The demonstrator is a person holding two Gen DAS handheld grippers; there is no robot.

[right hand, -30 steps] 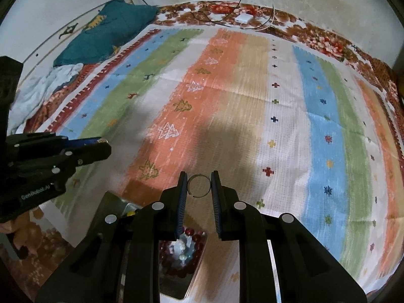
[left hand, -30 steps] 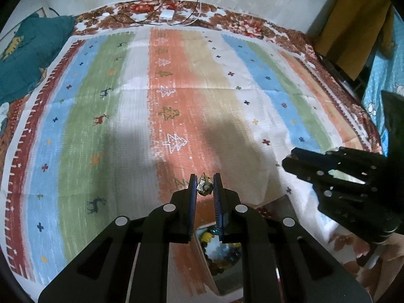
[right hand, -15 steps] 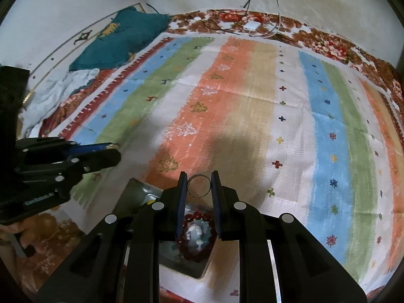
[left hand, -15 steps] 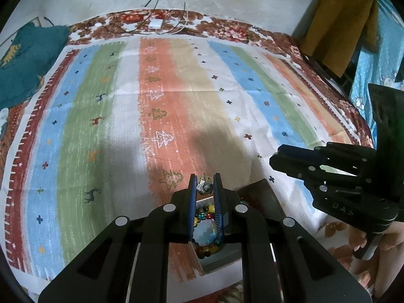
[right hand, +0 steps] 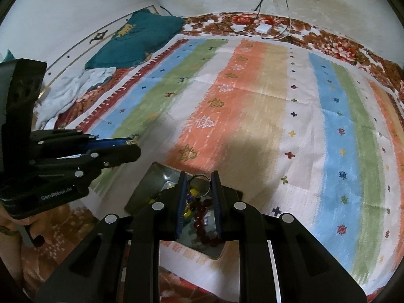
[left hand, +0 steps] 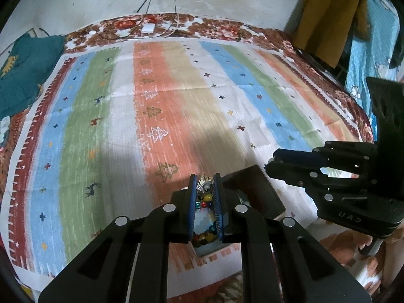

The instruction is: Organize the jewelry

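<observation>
My left gripper [left hand: 205, 179] is shut on a small gold and silver jewelry piece [left hand: 205, 185], held over an open metal jewelry box [left hand: 255, 192] with a multicoloured bead string [left hand: 203, 203] inside. My right gripper [right hand: 199, 179] is shut on a thin metal ring [right hand: 199, 188], held upright above the same box [right hand: 151, 184], where a dark red bead bracelet [right hand: 202, 217] lies. Each gripper shows in the other's view: the right gripper [left hand: 275, 162] at right, the left gripper [right hand: 133, 149] at left.
A striped cloth [left hand: 176, 106] with small trees and crosses covers the floral bed; the box stands at its near edge. A teal pillow [right hand: 141, 40] and white cloth [right hand: 75, 88] lie far left. A white charger with cables [left hand: 147, 28] rests at the far edge. A yellow garment [left hand: 328, 17] hangs at right.
Both grippers have drawn back toward the near edge and risen slightly, each keeping its piece. The box now shows more fully beneath the fingers.
</observation>
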